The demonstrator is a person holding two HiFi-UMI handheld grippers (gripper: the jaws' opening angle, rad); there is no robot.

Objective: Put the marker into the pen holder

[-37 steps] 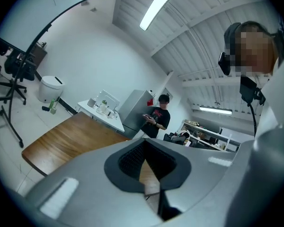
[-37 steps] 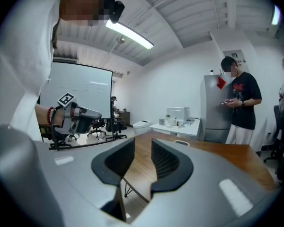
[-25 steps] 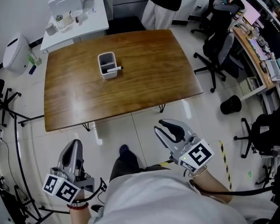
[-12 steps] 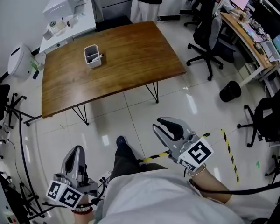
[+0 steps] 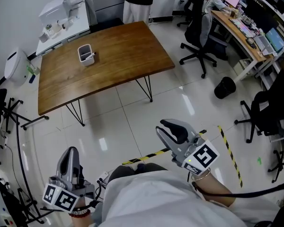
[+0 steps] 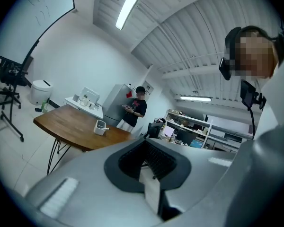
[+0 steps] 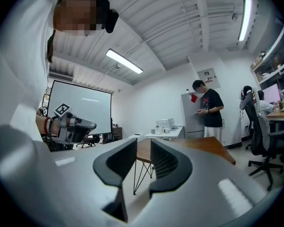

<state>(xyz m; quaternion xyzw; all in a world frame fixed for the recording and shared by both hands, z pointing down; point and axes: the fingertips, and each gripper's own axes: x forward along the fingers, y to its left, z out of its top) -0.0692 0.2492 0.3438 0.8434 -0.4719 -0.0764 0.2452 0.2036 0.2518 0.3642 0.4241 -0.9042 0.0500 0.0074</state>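
right gripper (image 5: 160,126): fingers narrowly apart, nothing between; gap smaller than a second ago. left gripper (image 5: 72,151): fingers pressed together, empty. marker (image 5: 92,54): resting in pen holder (image 5: 84,54), one end over the rim. desk (image 5: 118,51): well apart from both grippers, farther than before. judgement: placement looks done, person backing away.

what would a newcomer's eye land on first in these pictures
The brown wooden table on thin black legs stands far off at the head view's upper left. It carries a white rectangular pen holder with a marker poking over its rim. Nearest the camera, the left grey tongs and the right grey tongs hang low over the glossy white floor tiles, neither holding anything.
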